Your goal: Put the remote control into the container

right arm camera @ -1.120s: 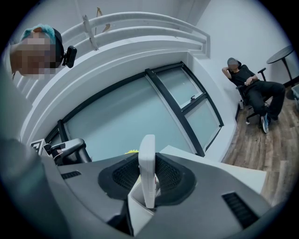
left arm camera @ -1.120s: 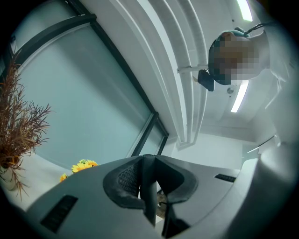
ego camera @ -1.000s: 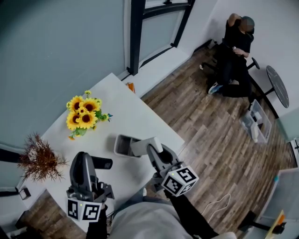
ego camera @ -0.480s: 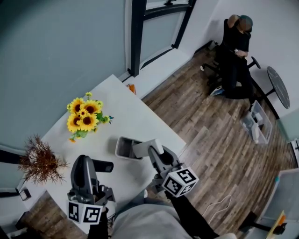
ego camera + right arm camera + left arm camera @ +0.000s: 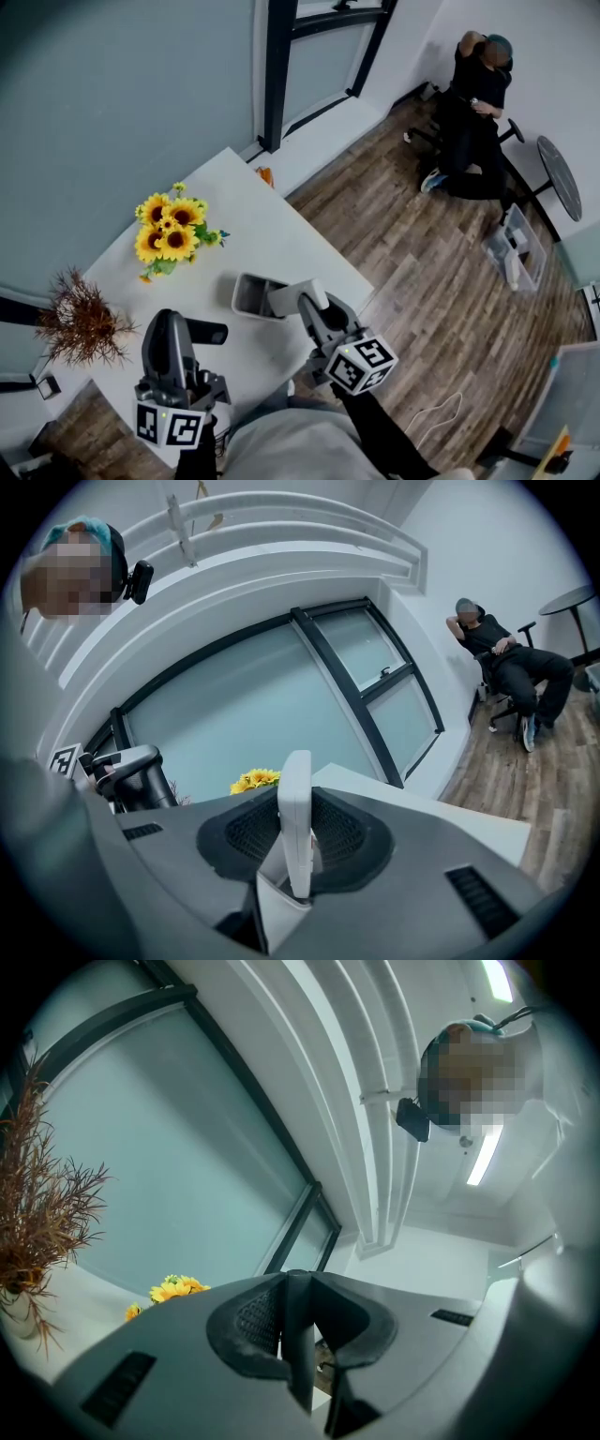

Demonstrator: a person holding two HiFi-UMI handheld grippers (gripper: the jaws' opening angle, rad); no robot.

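Currently the right gripper (image 5: pixel 307 307) is clamped on the white remote control (image 5: pixel 291 297), held edge-on between its jaws at the right rim of the grey container (image 5: pixel 244 292) on the white table (image 5: pixel 281 234). The left gripper (image 5: pixel 302 1326) is closed on a dark flat object (image 5: pixel 298 1372).

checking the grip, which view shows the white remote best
Right gripper view: the white remote stands edge-on, clamped between the right gripper's pads. Head view shows it small, held by the container. Left gripper view does not show it.
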